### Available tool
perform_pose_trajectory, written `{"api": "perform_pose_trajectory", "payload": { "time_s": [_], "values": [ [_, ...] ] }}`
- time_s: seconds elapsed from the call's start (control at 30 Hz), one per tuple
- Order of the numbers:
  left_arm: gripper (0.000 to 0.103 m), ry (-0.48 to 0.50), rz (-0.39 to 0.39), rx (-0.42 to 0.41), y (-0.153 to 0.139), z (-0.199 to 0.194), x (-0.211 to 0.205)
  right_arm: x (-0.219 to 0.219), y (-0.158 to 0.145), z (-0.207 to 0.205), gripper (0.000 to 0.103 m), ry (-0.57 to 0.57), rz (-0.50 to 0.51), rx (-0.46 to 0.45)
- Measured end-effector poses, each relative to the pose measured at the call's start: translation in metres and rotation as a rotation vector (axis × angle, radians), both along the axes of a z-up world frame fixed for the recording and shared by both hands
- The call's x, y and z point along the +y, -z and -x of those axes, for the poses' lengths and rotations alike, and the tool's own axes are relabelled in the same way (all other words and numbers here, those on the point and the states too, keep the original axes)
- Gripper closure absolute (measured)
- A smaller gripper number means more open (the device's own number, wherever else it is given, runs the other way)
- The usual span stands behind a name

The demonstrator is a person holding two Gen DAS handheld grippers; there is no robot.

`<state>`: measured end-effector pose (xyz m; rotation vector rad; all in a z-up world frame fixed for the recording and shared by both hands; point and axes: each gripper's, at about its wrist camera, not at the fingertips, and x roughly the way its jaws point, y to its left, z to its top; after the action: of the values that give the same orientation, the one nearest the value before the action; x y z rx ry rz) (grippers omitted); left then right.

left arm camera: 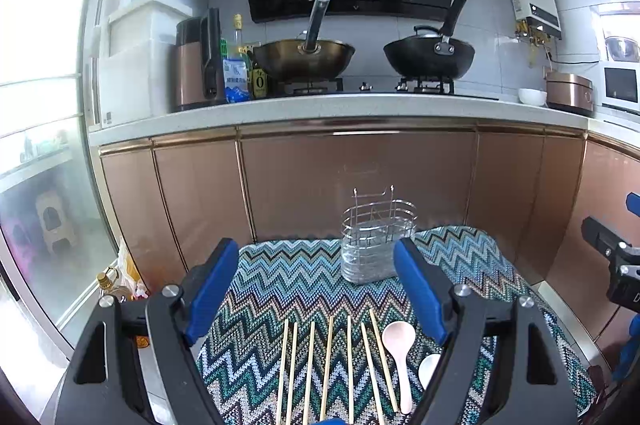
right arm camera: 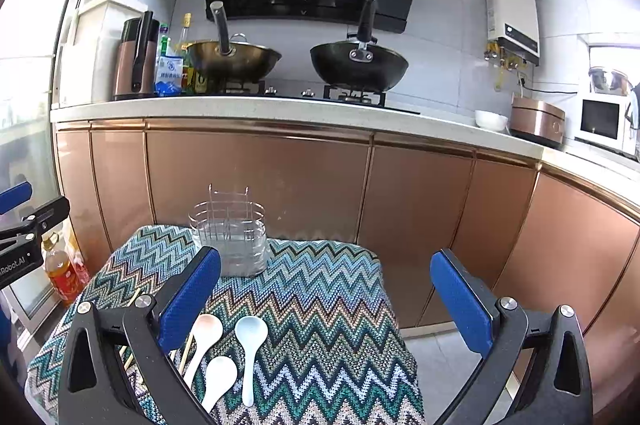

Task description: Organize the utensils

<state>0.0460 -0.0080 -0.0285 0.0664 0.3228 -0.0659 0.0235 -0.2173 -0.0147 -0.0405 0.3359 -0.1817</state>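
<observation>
A wire utensil holder (left arm camera: pixel 376 237) (right arm camera: pixel 229 237) stands empty at the far edge of a zigzag-patterned table. Several wooden chopsticks (left arm camera: pixel 328 369) lie side by side on the cloth in the left wrist view. A pink spoon (left arm camera: pixel 398 349) (right arm camera: pixel 205 341), a white spoon (left arm camera: pixel 429 369) (right arm camera: pixel 218 383) and a light blue spoon (right arm camera: pixel 250 349) lie beside them. My left gripper (left arm camera: pixel 316 289) is open and empty, above the chopsticks. My right gripper (right arm camera: pixel 326 301) is open and empty, above the table's right side by the spoons.
The zigzag cloth (right arm camera: pixel 320 289) covers a small table in front of copper kitchen cabinets (right arm camera: pixel 256 177). Two woks (left arm camera: pixel 304 57) (left arm camera: pixel 429 59) sit on the stove behind. An oil bottle (right arm camera: pixel 60 273) stands on the floor at the left.
</observation>
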Motion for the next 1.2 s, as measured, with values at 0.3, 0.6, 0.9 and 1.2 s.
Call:
{"api": "perform_pose_trajectory", "payload": {
  "time_s": [0.3,0.6,0.9,1.2],
  "values": [
    [0.024,0.020,0.006,0.092,0.017,-0.030,0.006,-0.001,0.012,-0.027,0.000,-0.027,-0.016,0.063],
    [0.024,-0.031,0.045,0.164,0.026,-0.071,0.031,-0.015,0.039,-0.061,0.000,-0.059,-0.054,0.166],
    [0.024,0.049,0.085,0.445,0.088,-0.125,0.056,-0.035,0.110,-0.108,0.013,-0.181,-0.164,0.401],
    [0.041,0.142,0.172,0.725,0.135,-0.174,0.054,-0.051,0.157,-0.139,0.047,-0.236,-0.261,0.549]
  ]
}}
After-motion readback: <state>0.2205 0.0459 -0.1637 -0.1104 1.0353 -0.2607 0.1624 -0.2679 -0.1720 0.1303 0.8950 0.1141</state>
